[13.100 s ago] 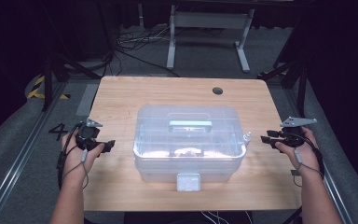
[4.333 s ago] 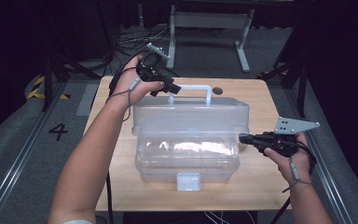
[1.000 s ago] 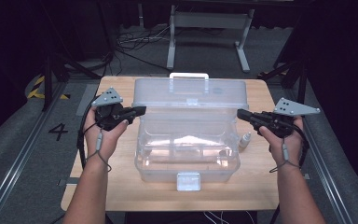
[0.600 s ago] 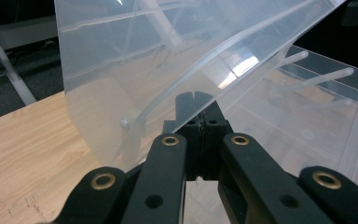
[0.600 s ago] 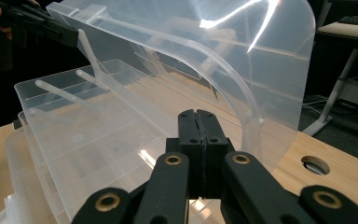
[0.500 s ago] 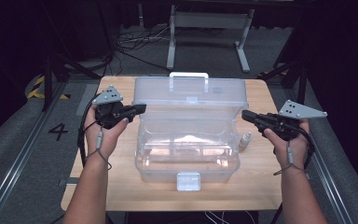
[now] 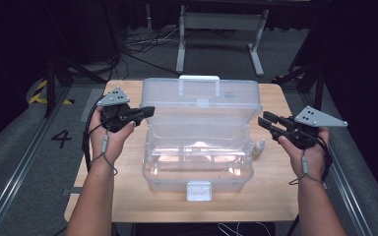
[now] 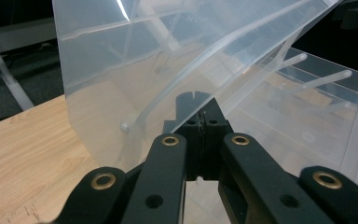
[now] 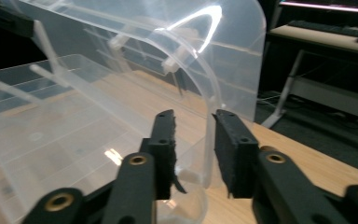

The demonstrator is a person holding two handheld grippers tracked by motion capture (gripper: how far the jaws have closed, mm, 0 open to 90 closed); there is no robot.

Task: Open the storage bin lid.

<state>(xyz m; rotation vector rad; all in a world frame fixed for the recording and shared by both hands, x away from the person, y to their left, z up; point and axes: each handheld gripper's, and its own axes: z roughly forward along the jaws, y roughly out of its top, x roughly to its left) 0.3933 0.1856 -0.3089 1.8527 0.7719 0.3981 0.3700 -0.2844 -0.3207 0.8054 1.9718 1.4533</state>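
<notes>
The left gripper has its jaws pressed together, and in the left gripper view their tips sit against the edge of the raised clear plastic lid; whether a sliver of the lid's rim is pinched between them is hard to tell, since the jaws look fully closed. In the high view the left gripper reaches the lid's left end. The right gripper stands part open, its two black padded jaws set either side of the lid's curved right edge without clearly clamping it; in the high view it lies just beside the lid's right end. The large transparent plastic storage box sits in the middle of the pale wooden tabletop; its lid is swung up and back, standing near upright with a white handle on top; a white latch hangs at the front wall; a small bottle stands on the tabletop just beside the box's right side.
</notes>
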